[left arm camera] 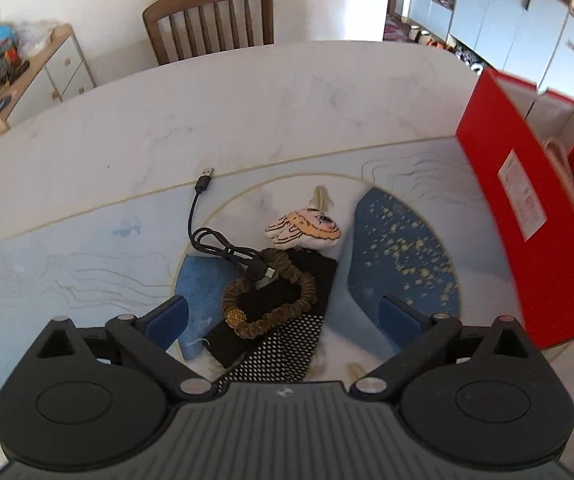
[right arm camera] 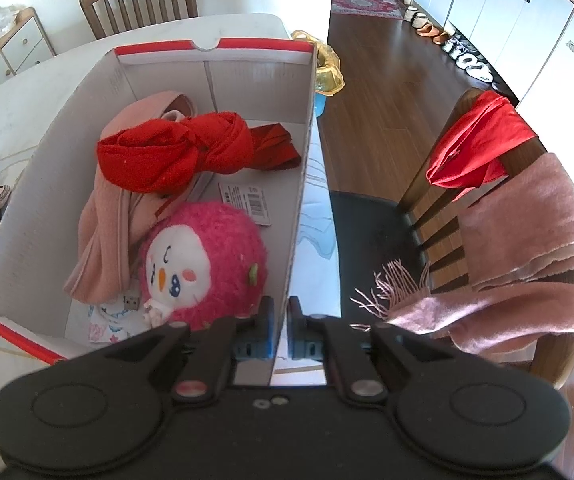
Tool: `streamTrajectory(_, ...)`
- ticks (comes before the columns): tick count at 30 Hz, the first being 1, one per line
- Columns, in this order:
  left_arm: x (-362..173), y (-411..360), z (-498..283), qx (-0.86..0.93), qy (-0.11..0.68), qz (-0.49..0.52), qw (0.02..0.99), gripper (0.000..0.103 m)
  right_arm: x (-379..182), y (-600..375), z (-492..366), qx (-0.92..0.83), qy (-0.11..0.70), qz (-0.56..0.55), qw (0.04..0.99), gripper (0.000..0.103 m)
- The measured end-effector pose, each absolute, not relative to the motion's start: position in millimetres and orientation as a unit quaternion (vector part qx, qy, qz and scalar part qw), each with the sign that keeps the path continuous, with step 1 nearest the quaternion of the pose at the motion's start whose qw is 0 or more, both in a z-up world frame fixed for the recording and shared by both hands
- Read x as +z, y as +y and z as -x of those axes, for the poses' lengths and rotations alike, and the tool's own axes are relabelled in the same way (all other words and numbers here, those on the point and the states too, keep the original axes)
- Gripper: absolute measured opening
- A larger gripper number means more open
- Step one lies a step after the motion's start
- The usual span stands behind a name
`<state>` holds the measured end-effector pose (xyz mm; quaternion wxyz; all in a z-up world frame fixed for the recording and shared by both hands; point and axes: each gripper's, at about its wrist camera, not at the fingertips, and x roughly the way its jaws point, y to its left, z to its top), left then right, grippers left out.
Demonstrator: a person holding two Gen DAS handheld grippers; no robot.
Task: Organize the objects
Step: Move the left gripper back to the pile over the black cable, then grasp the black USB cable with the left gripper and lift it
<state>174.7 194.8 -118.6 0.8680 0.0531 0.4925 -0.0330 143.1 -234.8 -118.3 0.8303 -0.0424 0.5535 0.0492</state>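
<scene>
Left gripper (left arm camera: 283, 312) hangs over a small pile on the desk (left arm camera: 247, 92), jaws spread wide, nothing between the pads. Its body cuts off the near end of the black mesh pouch (left arm camera: 287, 344). On the pouch lies a brown scrunchie (left arm camera: 271, 300) with a gold bead; a black USB cable (left arm camera: 207, 232) has one plug resting inside the scrunchie's loop and the other plug towards the desk's far edge. A small plush face charm (left arm camera: 307, 232) touches the pouch's far end.

Red box (left arm camera: 519, 208), at the right side of the desk, is blurred in the left wrist view; its white side label is unreadable.

Right gripper (right arm camera: 281, 320) has its jaws clamped on the near right wall of the box (right arm camera: 207, 48). Inside: a knotted red cloth (right arm camera: 175, 152) on a pink scarf (right arm camera: 107, 232), a pink plush bird (right arm camera: 203, 264), and a barcode tag (right arm camera: 247, 196) whose print is too small to read. A patterned item in the near corner is half hidden by the plush.
</scene>
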Motion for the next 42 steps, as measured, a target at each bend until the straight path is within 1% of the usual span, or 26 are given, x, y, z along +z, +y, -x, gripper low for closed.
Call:
streamTrajectory(5,-137.0,195.1,-182.8,-0.029,0.497,-0.057,0.865,0.102,-118.7,-233.9,-143.1,0.049,0.554,0.045,0.830,0.006)
streamTrajectory(13,-147.8,207.8,-195.3,-0.020,0.505,-0.023,0.862,0.102,-119.8,-234.6,-143.9,0.049,0.555,0.046,0.829,0.006)
streamTrajectory(19,-131.4,235.0,-211.2,0.000,0.503,0.043,0.863,0.101,-120.6,-232.6,-144.4,0.050,0.557,0.050,0.827,0.006)
streamTrajectory(21,-128.9,249.3,-222.3,0.024,0.512,0.080,0.855,0.101,-120.8,-232.8,-145.2,0.051,0.558,0.050,0.827,0.006)
streamTrajectory(25,-139.6,278.2,-246.9,0.082,0.548,0.167,0.816,0.100,-121.2,-233.0,-146.1,0.051,0.561,0.050,0.825,0.006)
streamTrajectory(28,-148.4,286.0,-256.9,0.102,0.562,0.201,0.796,0.096,-121.4,-232.9,-146.2,0.050,0.561,0.050,0.825,0.006)
streamTrajectory(32,-156.1,278.2,-267.3,0.104,0.574,0.208,0.785,0.087,-122.0,-232.8,-146.4,0.050,0.561,0.050,0.825,0.006)
streamTrajectory(33,-158.4,275.8,-269.4,0.104,0.577,0.212,0.782,0.080,-122.0,-232.9,-146.4,0.050,0.561,0.049,0.825,0.006)
streamTrajectory(34,-161.3,274.3,-269.8,0.105,0.579,0.216,0.779,0.075,-121.9,-232.8,-146.5,0.049,0.561,0.049,0.825,0.006)
streamTrajectory(36,-164.9,270.8,-272.5,0.109,0.581,0.221,0.776,0.061,-122.0,-233.2,-146.5,0.049,0.561,0.049,0.825,0.006)
streamTrajectory(40,-166.0,267.5,-273.9,0.119,0.578,0.225,0.775,0.051,-121.6,-233.1,-146.5,0.049,0.561,0.048,0.825,0.006)
streamTrajectory(41,-164.3,269.3,-274.6,0.120,0.577,0.228,0.775,0.045,-121.6,-233.0,-146.5,0.049,0.561,0.048,0.825,0.006)
streamTrajectory(42,-164.1,269.7,-274.4,0.122,0.576,0.231,0.775,0.037,-121.5,-233.0,-146.5,0.049,0.561,0.049,0.825,0.006)
